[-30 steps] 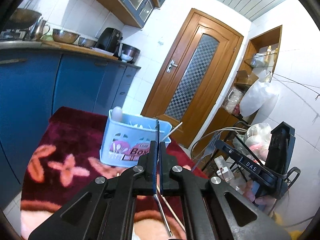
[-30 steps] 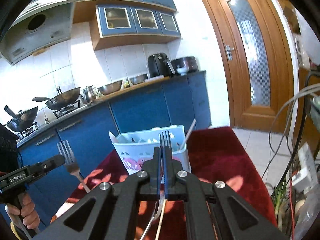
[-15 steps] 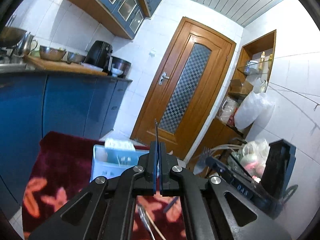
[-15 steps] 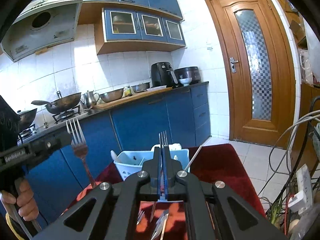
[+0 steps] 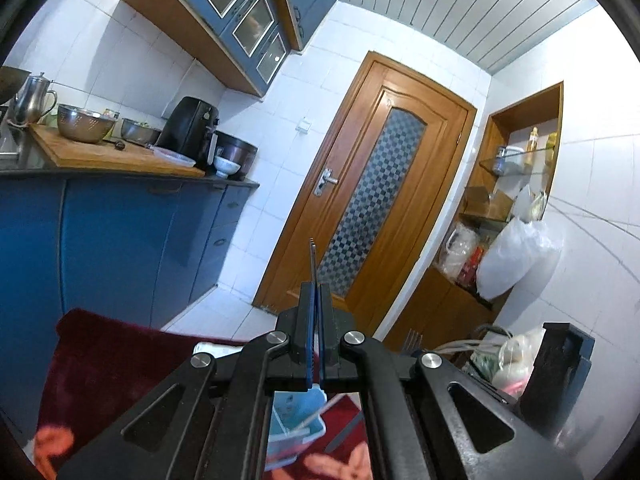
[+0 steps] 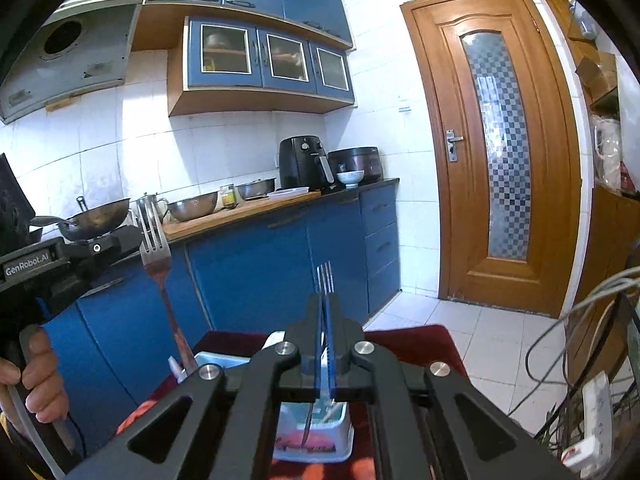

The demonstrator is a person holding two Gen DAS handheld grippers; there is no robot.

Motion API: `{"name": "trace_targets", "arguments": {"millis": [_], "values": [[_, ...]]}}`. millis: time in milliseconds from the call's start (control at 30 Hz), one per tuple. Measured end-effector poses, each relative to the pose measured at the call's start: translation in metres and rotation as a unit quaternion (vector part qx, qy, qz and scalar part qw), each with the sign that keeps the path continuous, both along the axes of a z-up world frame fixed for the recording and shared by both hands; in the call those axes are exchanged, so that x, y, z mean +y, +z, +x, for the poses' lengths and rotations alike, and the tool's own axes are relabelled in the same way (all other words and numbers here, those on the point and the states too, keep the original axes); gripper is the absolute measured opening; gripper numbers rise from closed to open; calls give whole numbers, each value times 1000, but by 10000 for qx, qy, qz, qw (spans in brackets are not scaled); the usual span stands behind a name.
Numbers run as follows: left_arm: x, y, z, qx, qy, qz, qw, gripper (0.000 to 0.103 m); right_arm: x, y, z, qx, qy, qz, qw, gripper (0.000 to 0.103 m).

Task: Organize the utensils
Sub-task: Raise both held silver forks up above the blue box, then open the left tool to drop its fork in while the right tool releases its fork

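Left wrist: left gripper (image 5: 315,300) clamped on a fork (image 5: 312,258), seen edge-on, tines up in front of the door (image 5: 384,200). Below the jaws, parts of the light-blue caddy (image 5: 294,420) on the dark red floral cloth (image 5: 104,352); a thin stick leans out of it toward the right. Tips of a second set of tines (image 5: 412,336) poke up just right of the jaws, beside the black body of the other unit.

Right wrist: right gripper (image 6: 325,308) also closed on a fork (image 6: 325,278), tines up, handle running down between the pads. Caddy (image 6: 316,436) sits directly below on the cloth (image 6: 416,344). At left, a hand (image 6: 36,384) grips the left gripper (image 6: 136,240), whose fork (image 6: 154,240) stands near upright, handle end down near the caddy's left edge; contact unclear.
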State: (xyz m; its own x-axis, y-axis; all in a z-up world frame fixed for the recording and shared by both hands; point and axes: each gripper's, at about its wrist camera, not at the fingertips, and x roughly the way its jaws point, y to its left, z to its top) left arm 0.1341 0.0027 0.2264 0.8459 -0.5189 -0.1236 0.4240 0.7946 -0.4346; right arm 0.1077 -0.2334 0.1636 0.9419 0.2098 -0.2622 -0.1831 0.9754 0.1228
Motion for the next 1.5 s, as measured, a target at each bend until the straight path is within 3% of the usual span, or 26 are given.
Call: {"name": "trace_targets", "arguments": {"millis": [200,433,733,967,1033,1100,1167,1333,1500], "values": [[6,-16,29,40,2,-156,9999,0,12,-8,26,-105,-85,-326,9994,3],[11,-68,44,421,122,-89,9990,0,31,-42,45,104,46,-592,9982,3],[15,-102,44,709,260,160,9970,0,33,-82,55,628,303,-292,9971,3],[13,-118,43,953,339,476,9937,0,29,-90,51,781,430,75,9960,5],[12,-118,40,910,334,538,9938,0,28,-88,48,757,461,163,9959,11],[11,-116,36,918,346,638,9931,0,27,-86,45,698,514,242,9959,26],[10,-113,35,977,345,699,9922,0,27,-82,41,661,533,305,9959,28],[13,-111,27,1087,448,761,9901,20,23,-72,28,593,551,498,9955,28],[16,-106,15,1135,452,848,9889,24,19,-67,15,638,571,629,9943,32]]}}
